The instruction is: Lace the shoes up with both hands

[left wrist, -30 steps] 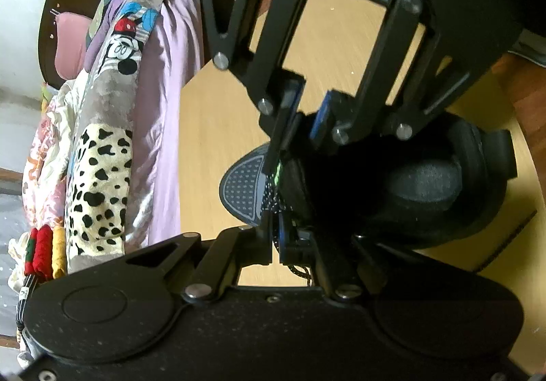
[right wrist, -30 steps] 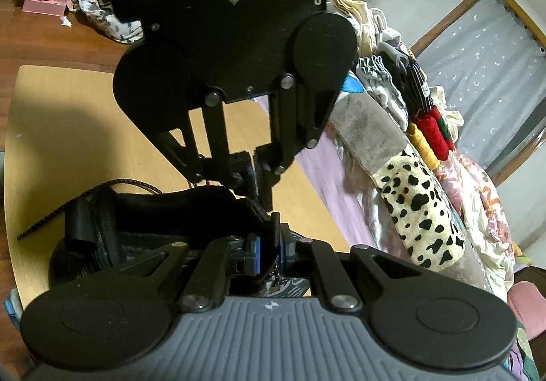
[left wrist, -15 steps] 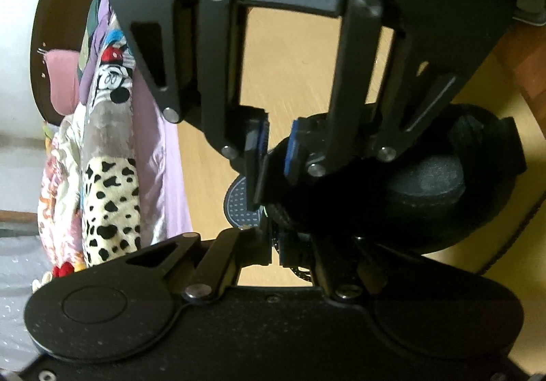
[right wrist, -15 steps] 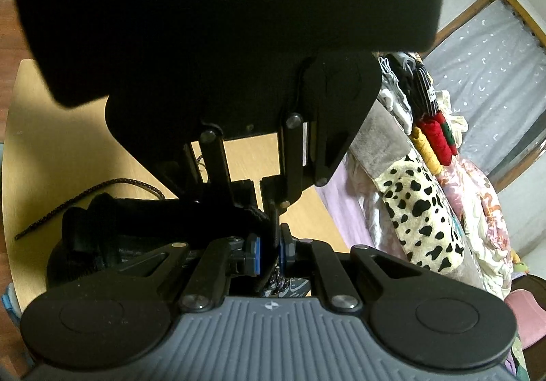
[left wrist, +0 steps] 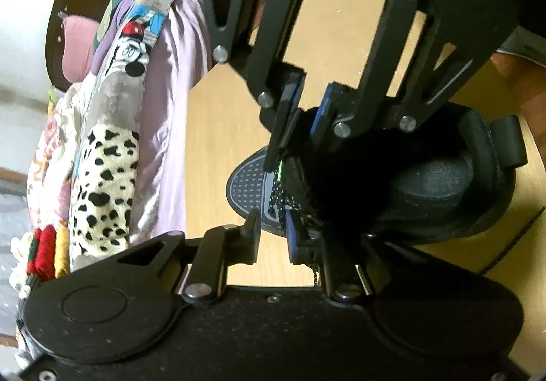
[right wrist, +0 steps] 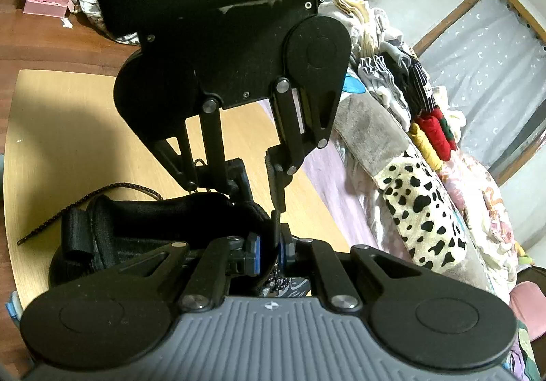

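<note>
Here, both grippers (left wrist: 273, 237) (right wrist: 268, 253) over shoe (left wrist: 443, 183).

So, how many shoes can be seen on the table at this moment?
1. The black shoe lies on the wooden table, close in front of both cameras. Much of each view is blocked, so another may be hidden.
</note>
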`<state>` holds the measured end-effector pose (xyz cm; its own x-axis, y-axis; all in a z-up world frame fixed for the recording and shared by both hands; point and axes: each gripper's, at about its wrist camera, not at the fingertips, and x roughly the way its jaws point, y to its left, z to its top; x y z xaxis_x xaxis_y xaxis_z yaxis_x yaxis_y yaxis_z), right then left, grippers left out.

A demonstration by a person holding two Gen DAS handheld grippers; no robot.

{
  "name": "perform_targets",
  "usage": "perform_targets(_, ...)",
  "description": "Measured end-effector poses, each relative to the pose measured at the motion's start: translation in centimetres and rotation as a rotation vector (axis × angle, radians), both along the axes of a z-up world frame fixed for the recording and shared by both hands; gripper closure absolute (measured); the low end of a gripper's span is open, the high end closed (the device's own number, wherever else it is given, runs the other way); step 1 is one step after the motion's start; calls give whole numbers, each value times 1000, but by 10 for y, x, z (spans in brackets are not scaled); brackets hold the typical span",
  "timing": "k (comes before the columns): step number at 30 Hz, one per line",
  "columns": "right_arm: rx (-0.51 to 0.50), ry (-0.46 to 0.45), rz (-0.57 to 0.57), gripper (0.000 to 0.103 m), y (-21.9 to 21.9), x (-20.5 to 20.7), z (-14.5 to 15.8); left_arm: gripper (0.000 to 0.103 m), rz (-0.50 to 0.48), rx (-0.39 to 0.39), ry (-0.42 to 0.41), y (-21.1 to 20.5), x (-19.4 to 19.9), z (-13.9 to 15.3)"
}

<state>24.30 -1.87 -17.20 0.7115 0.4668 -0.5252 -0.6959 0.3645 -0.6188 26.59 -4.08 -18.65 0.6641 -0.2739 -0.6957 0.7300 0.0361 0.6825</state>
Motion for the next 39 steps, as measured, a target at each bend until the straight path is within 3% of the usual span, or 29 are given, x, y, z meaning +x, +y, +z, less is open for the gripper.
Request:
perform_targets(7, -1, -2, 0, 92, 0, 1, 0, 94, 6, -24, 25, -2, 1, 0)
perform_targets(10, -4, -2, 0, 92, 2, 3, 0, 100, -5, -6, 31, -5, -3, -2)
perform_targets(14, -11, -6, 2, 92, 3, 2, 0, 101, -9, 27, 33, -12, -3, -1)
perform_targets(21, -32, -21, 5, 92, 6, 1, -1, 101, -66, 82, -47, -20, -8, -11)
perform_targets(24, -31, -24, 6, 92, 7, 2, -1, 101, -69, 68, -76, -16, -9, -13)
perform_targets(27, -29, -25, 8, 92, 7, 2, -1, 100, -45, 35, -51, -11, -7, -8)
perform_targets(31, -24, -25, 3, 92, 7, 3, -1, 88, -20, 7, -27, -3, -5, -4)
perform_targets(36, -24, -26, 1, 92, 7, 4, -2, 88, -15, 0, -18, -4, -2, -7)
perform_targets(39, -24, -26, 1, 92, 6, 4, -2, 98, -21, 3, 8, -5, 0, -8)
